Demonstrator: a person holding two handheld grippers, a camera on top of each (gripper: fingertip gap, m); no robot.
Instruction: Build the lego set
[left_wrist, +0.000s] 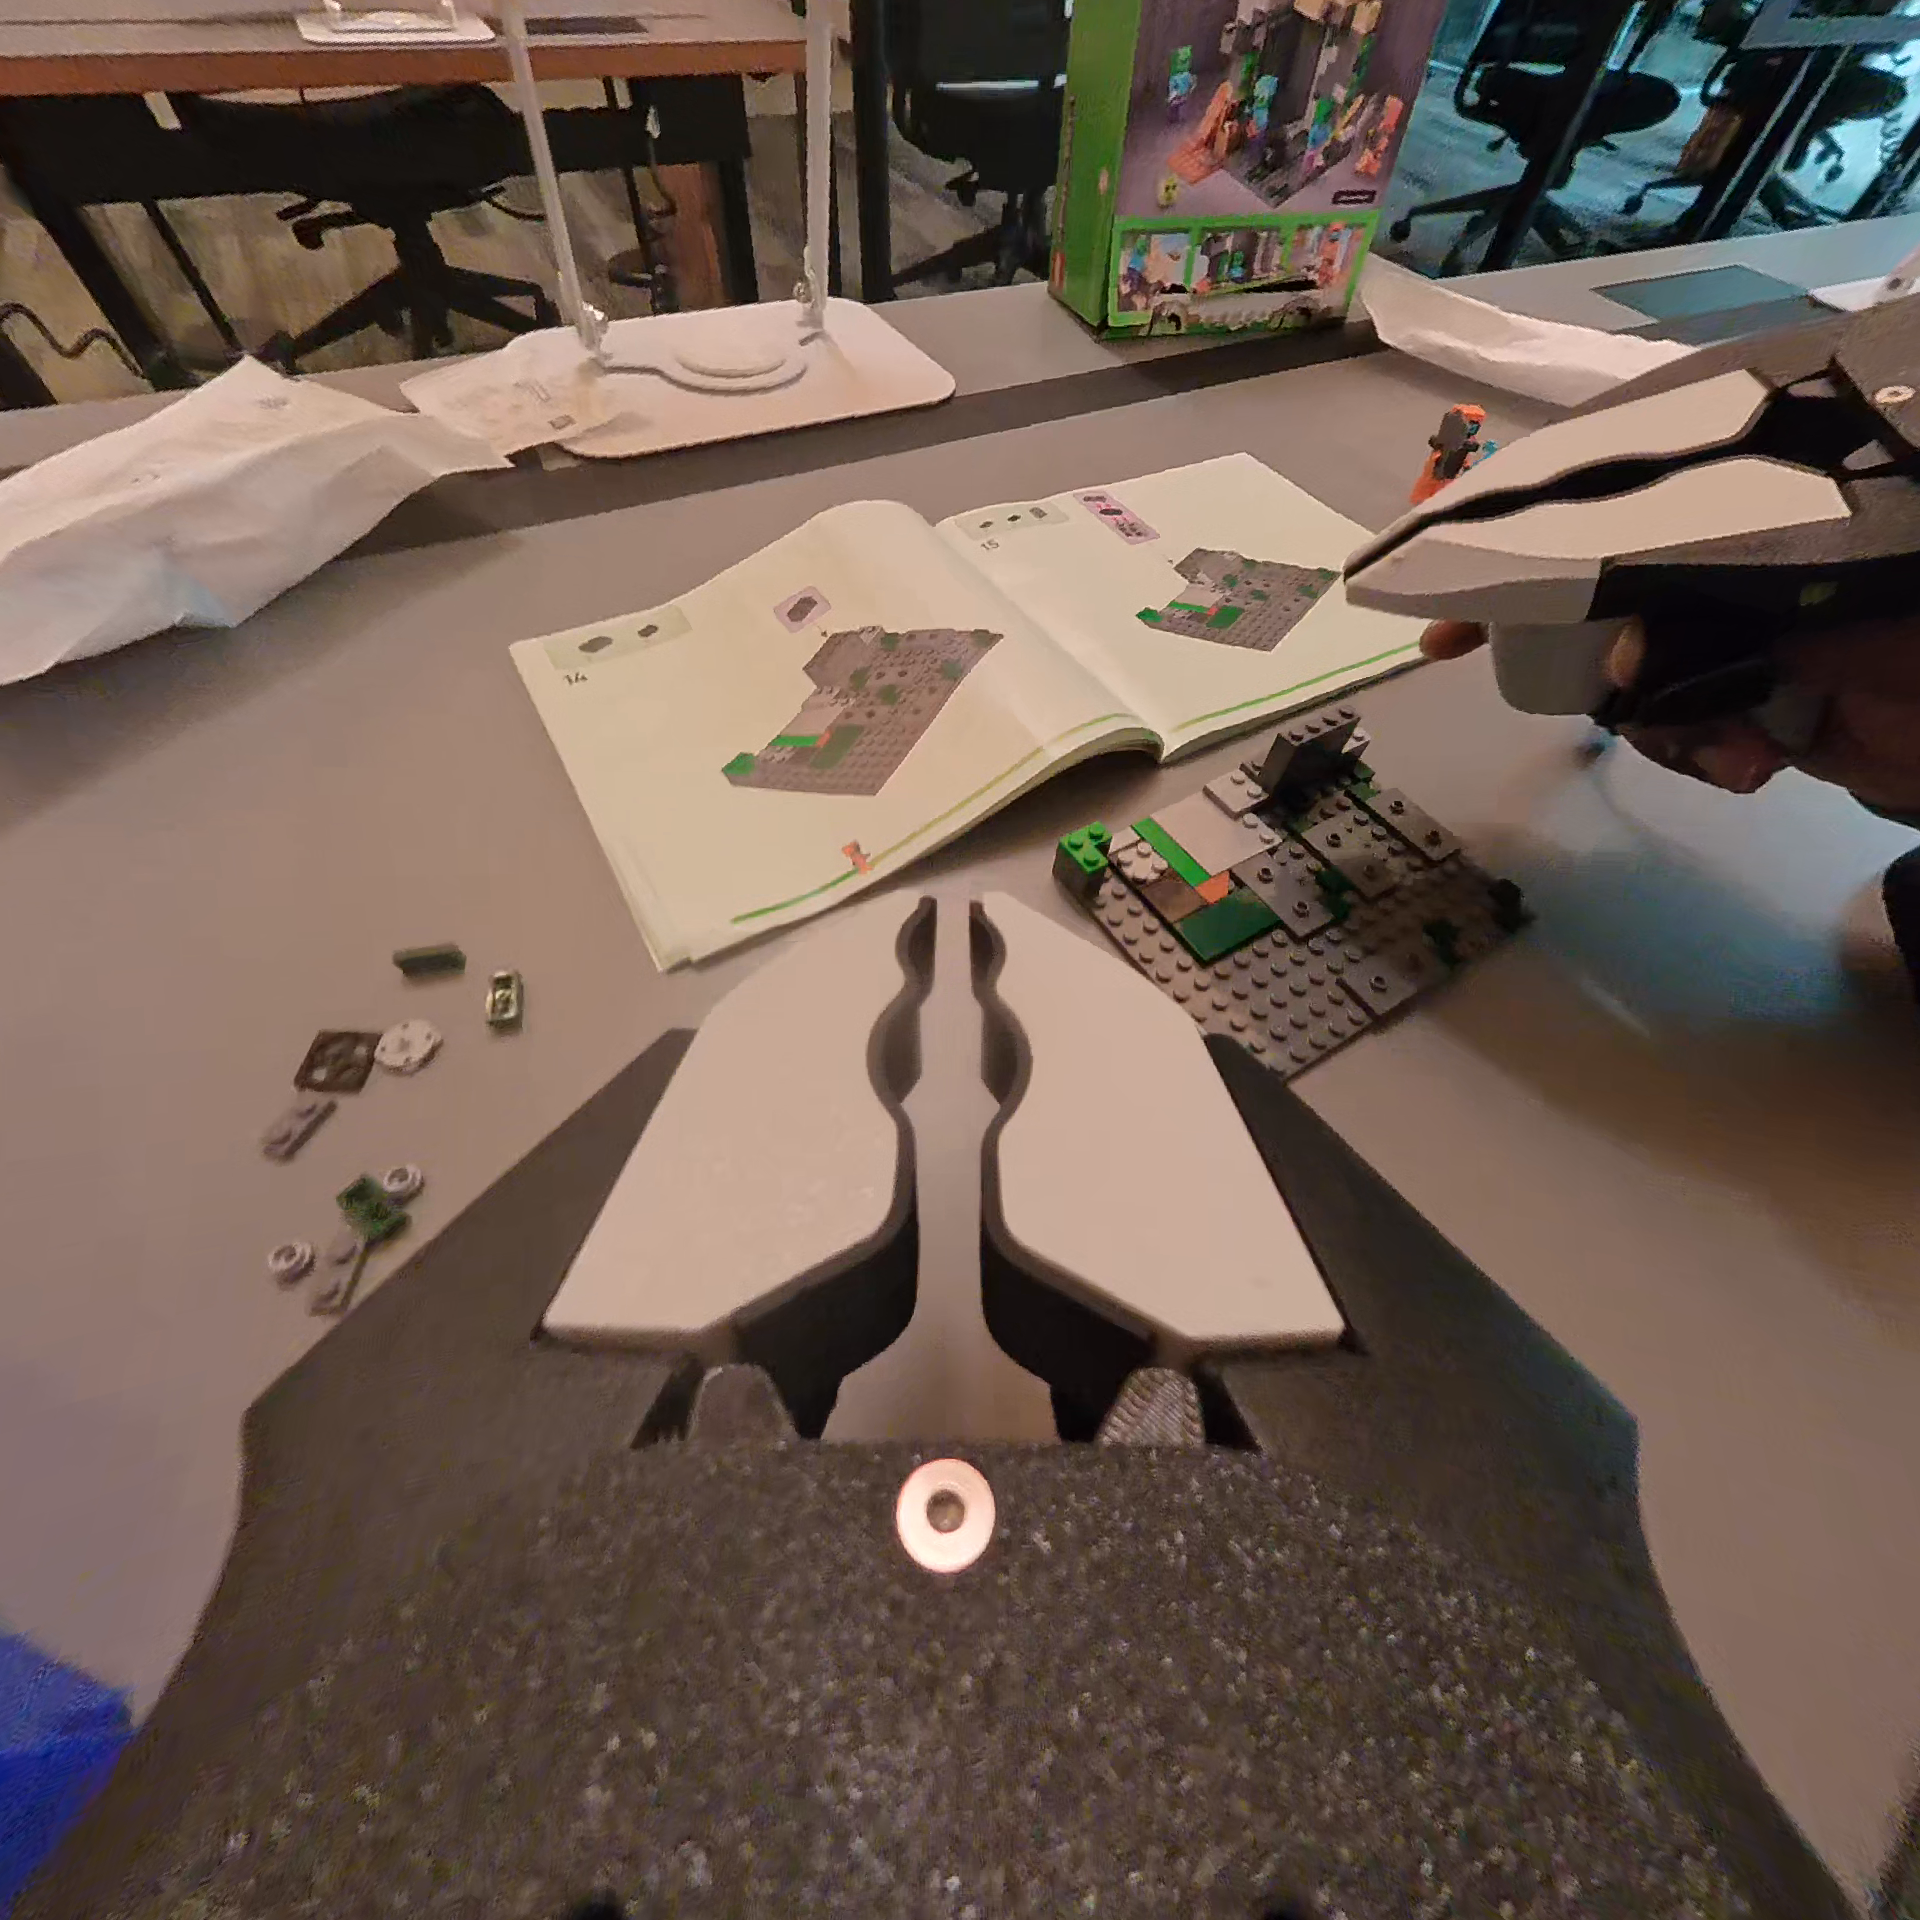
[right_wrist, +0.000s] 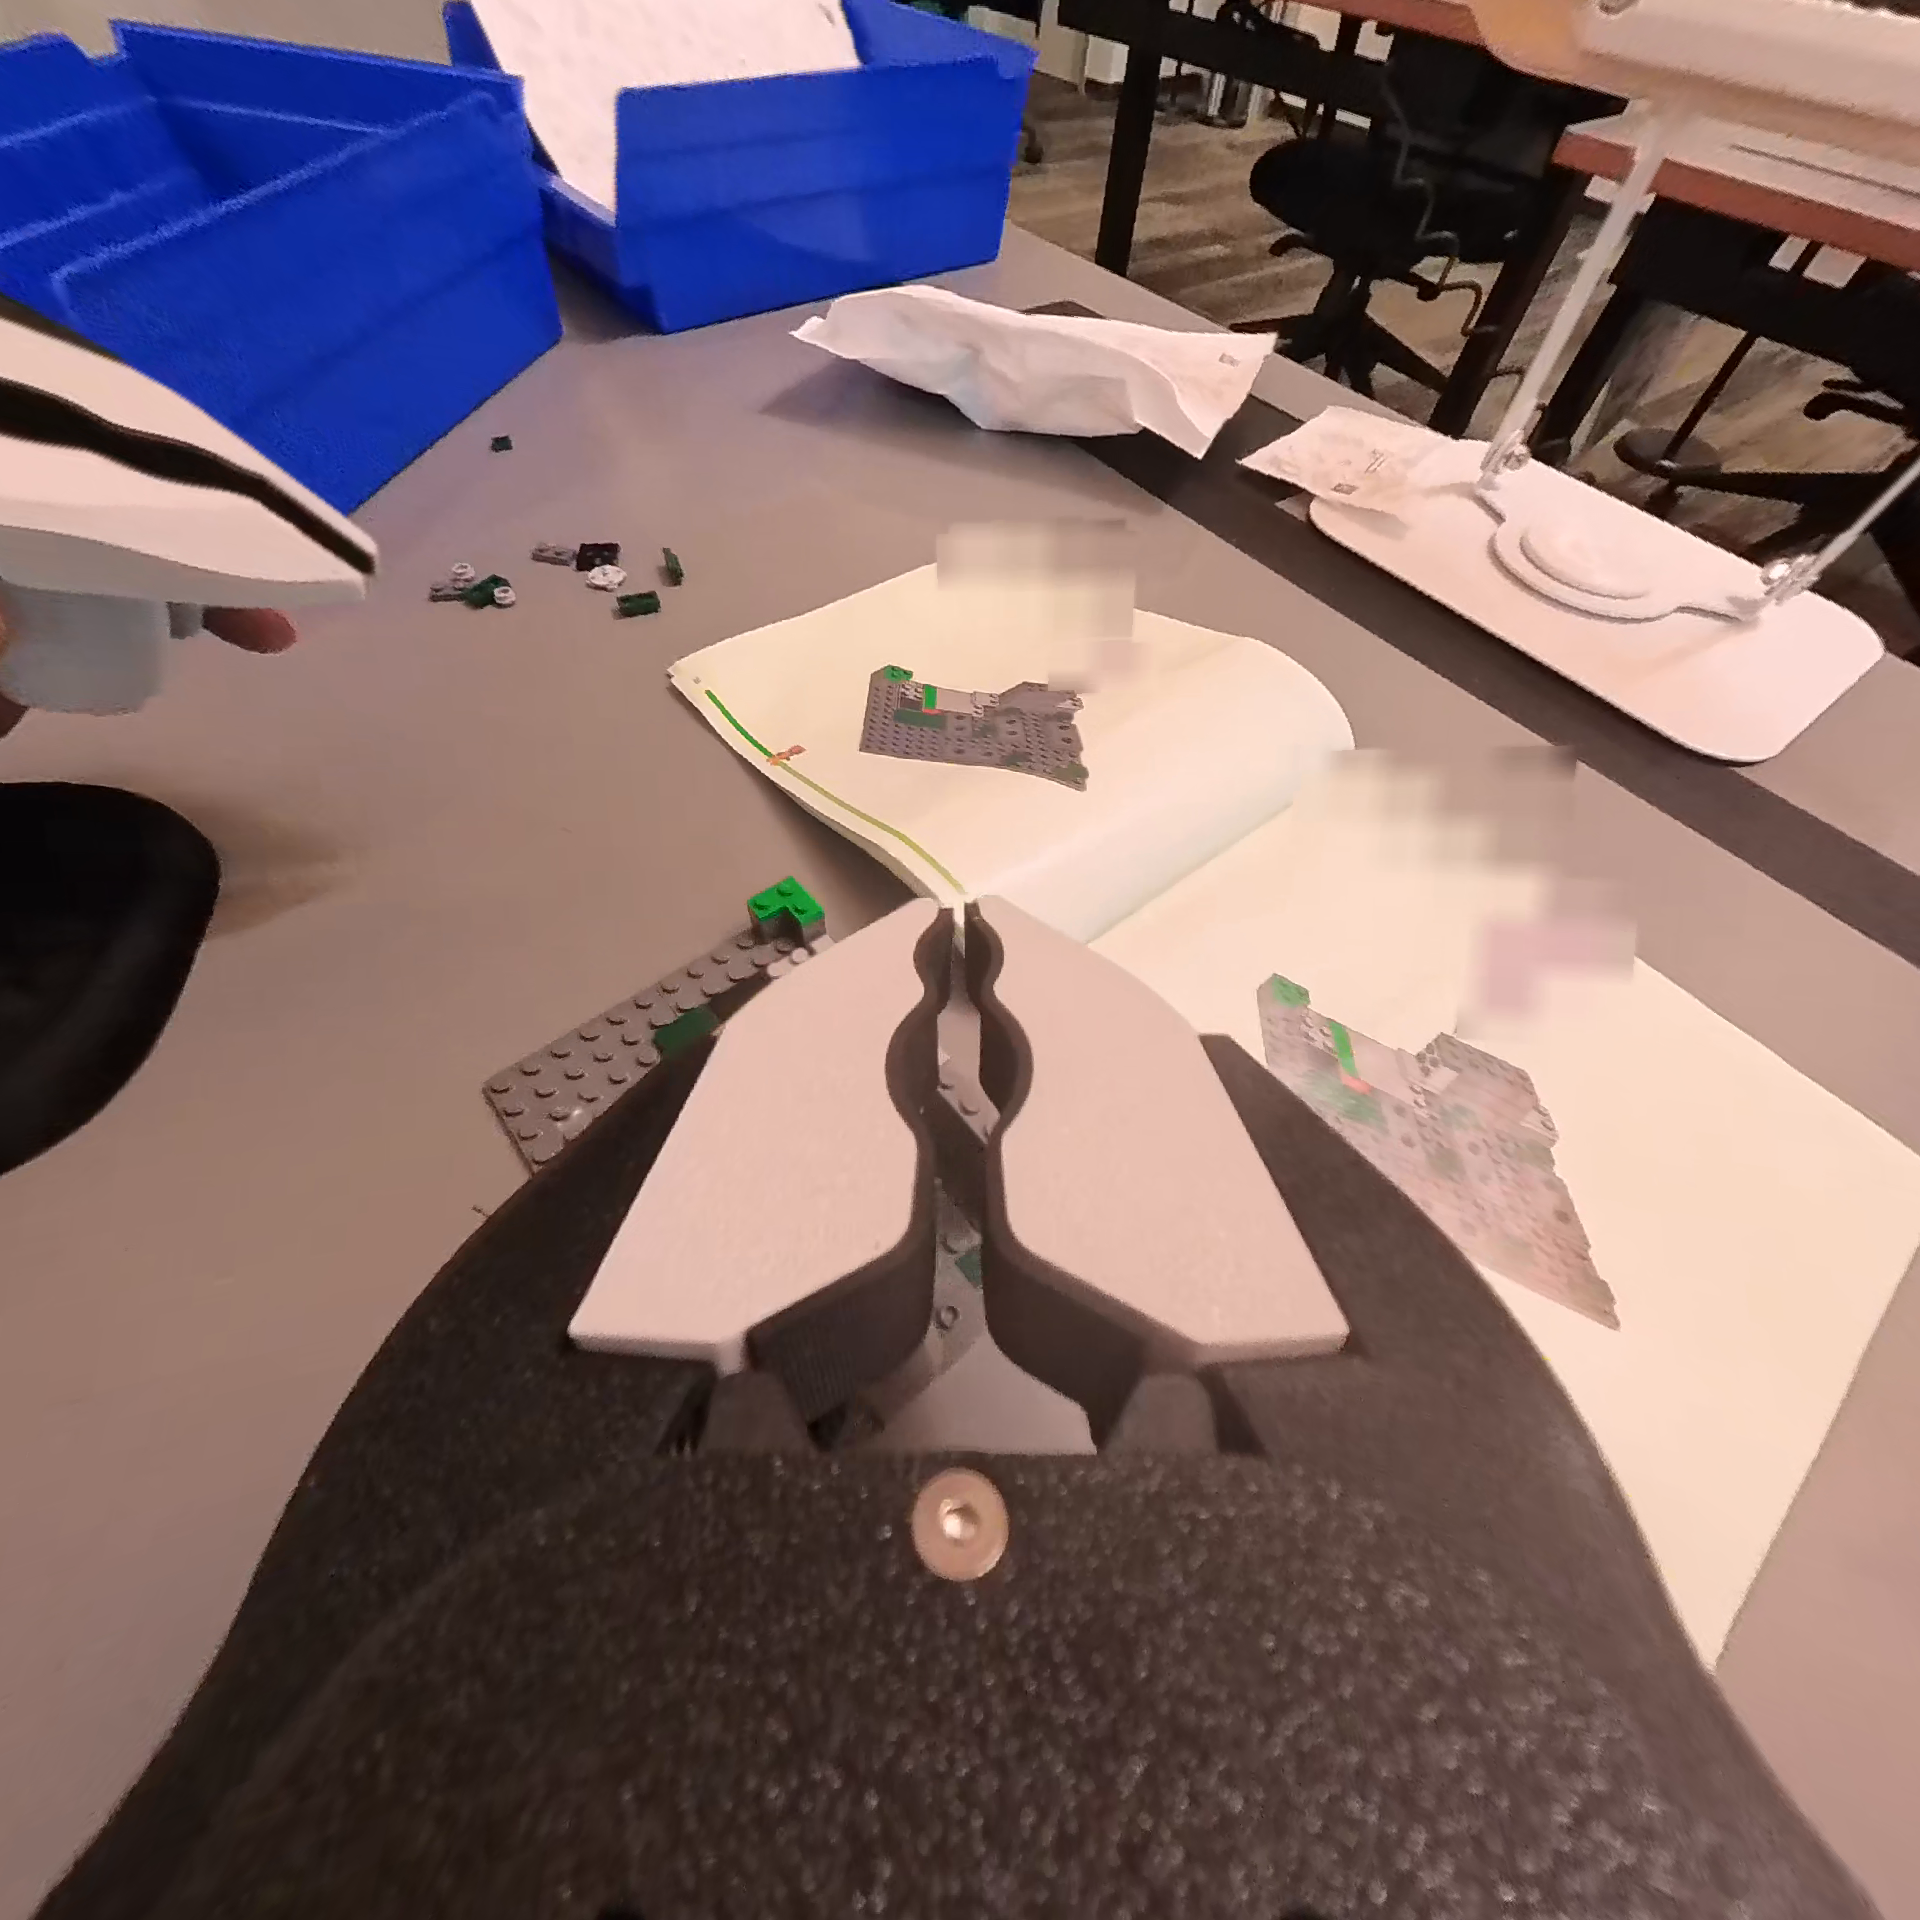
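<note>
The room is a bit dim, with warm, soft light from above. The open booklet (left_wrist: 935, 707) looks bright and pale on the grey table (left_wrist: 312, 831). Shadows are soft. Straight lines bend near the edges, like in a fish-eye lens. Far things look fuzzy, and the person's hand (left_wrist: 1766, 727) is smeared with blur.

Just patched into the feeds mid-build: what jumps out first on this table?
The open instruction booklet lies mid-table, with the half-built grey and green model just beside its near right corner. Loose small pieces are scattered to the left, blue bins stand beyond them, and the green set box stands at the far edge.
</note>
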